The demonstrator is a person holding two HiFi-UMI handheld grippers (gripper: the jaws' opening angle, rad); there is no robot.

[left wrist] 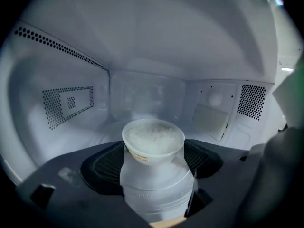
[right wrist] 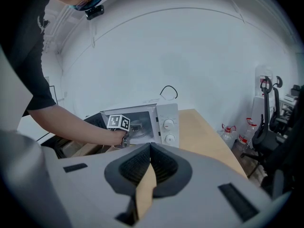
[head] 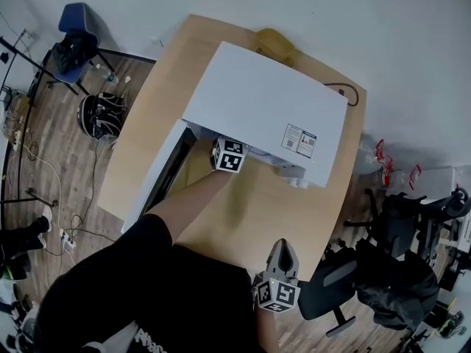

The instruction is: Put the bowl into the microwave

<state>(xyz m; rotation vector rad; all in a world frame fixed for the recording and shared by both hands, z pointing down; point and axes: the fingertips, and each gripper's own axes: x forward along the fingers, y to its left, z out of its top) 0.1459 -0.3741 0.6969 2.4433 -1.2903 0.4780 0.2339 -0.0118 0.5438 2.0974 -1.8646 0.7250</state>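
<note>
A small white bowl [left wrist: 153, 139] filled with rice sits between the dark pads of my left gripper [left wrist: 154, 161], which is shut on it. Bowl and gripper are inside the white microwave [head: 265, 109], above its floor, with perforated walls on both sides. In the head view only the left gripper's marker cube [head: 229, 155] shows at the microwave's mouth, and the bowl is hidden. The microwave door [head: 158, 179] hangs open to the left. My right gripper [head: 283, 259] is shut and holds nothing, low over the near table edge; its jaws [right wrist: 151, 148] point toward the microwave [right wrist: 164, 122].
The microwave stands on a wooden table [head: 147, 123]. A yellow object [head: 274, 44] lies behind it, and a black cable [head: 346, 92] runs at the back right. A dark office chair [head: 346, 289] stands by the near right corner, and water bottles [head: 384, 157] stand on the floor.
</note>
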